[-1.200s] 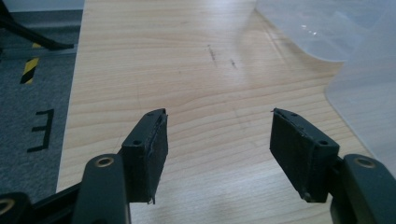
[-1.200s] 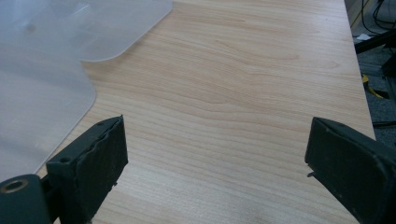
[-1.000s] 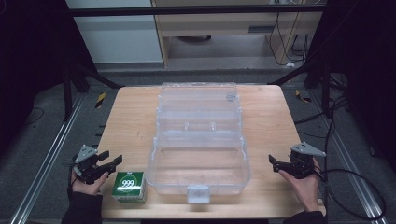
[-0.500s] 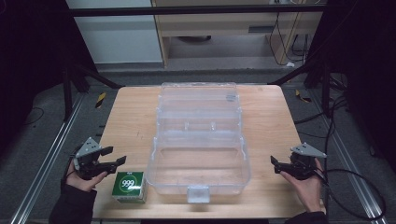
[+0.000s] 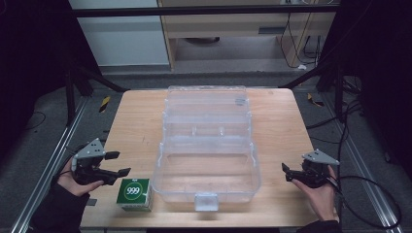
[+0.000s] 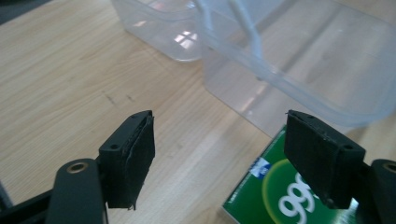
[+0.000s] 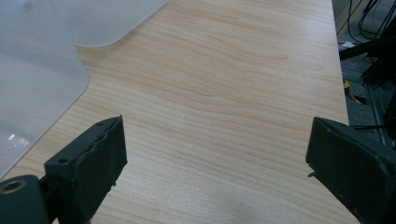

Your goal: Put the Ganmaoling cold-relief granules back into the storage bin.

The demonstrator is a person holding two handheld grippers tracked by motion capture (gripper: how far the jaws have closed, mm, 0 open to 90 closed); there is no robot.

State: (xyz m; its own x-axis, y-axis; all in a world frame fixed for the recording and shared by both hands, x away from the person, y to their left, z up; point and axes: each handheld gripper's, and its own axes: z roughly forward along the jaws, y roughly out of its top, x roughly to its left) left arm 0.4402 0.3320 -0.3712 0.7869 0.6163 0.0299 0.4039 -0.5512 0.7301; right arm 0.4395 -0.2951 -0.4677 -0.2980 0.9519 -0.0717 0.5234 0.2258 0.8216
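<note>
While the wooden table [image 5: 131, 121] carries everything, a clear plastic box [image 5: 206, 167] lies open across its middle, the lid [image 5: 206, 104] folded back toward the far edge. Just beside the box's near left corner, close to the table's near edge, sits a small green carton [image 5: 134, 194] marked 999. Over the near left corner the left tongs [image 5: 118, 164] hover just left of the carton; their jaws have just been opening, with nothing between them. At the right edge the right tongs [image 5: 286, 172] stand wide apart and empty.
</note>
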